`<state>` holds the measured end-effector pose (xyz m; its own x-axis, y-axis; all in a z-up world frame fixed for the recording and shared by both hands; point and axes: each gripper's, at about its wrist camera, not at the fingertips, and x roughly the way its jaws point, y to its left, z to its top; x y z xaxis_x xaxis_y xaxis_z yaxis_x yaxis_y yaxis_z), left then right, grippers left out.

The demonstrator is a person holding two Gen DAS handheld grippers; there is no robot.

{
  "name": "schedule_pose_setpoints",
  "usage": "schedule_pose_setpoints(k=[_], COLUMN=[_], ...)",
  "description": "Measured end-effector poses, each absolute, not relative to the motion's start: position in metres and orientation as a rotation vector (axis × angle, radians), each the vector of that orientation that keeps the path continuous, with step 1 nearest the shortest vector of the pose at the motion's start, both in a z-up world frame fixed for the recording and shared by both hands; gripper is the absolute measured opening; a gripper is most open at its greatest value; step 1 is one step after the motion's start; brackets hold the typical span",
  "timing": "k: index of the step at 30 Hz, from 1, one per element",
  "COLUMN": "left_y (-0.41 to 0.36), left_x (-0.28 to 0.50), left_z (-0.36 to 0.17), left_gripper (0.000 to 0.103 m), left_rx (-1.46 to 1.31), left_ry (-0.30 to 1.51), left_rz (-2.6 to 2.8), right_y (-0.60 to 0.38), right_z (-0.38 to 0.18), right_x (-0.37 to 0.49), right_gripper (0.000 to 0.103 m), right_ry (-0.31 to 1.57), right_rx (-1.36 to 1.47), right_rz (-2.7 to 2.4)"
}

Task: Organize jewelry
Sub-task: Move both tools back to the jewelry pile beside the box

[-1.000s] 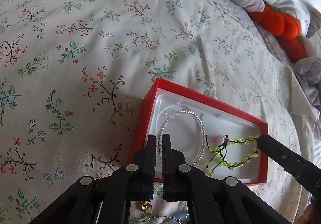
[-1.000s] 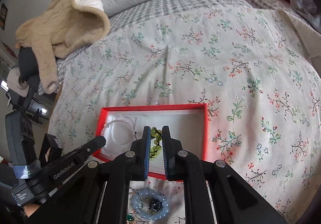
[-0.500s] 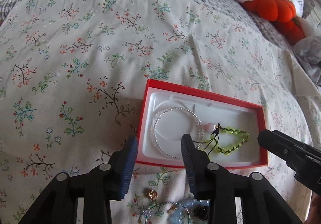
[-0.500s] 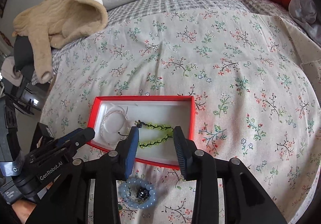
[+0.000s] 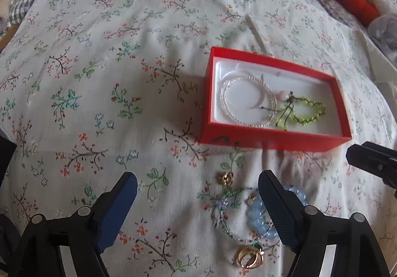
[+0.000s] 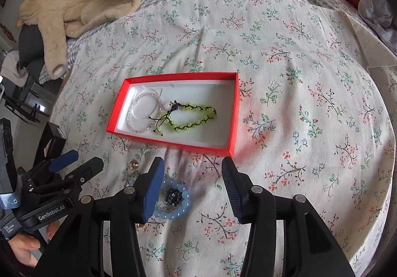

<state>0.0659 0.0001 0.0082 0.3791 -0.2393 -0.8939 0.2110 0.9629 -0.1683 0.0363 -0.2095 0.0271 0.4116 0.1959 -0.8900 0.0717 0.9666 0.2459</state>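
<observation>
Both grippers, left gripper (image 5: 197,192) and right gripper (image 6: 192,172), are opening with nothing between the fingers, having just dropped a clear bracelet (image 5: 249,102) and green bracelet (image 6: 192,114) into the red box (image 6: 233,113) at 12 o'clock. A blue bracelet (image 6: 173,200) and rings (image 5: 249,256) remain on the bedspread (image 6: 297,103). Left gripper reads "GenRobot.AI".

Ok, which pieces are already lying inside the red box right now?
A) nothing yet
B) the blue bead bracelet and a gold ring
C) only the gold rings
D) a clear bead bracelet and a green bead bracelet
D: inside the red box lie the clear bead bracelet and the green bead bracelet, while the blue bead bracelet is on the bedspread in front of it.
</observation>
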Motion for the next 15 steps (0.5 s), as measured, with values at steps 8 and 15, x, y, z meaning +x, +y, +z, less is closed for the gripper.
schedule_pose_setpoints(k=[8,15], left_y=[0.009,0.019], left_x=[0.046,0.036], left_z=[-0.009,-0.019], left_gripper=[0.085,0.085], left_rx=[0.0,0.001], left_ry=[1.224,1.255], left_rz=[-0.299,-0.294], right_y=[-0.207,-0.199], right_z=[0.018,0.0], right_x=[0.015,0.0], right_gripper=[0.057,0.057], right_ry=[1.186,1.246], right_rx=[0.244,0.175], right_rz=[0.073,0.045])
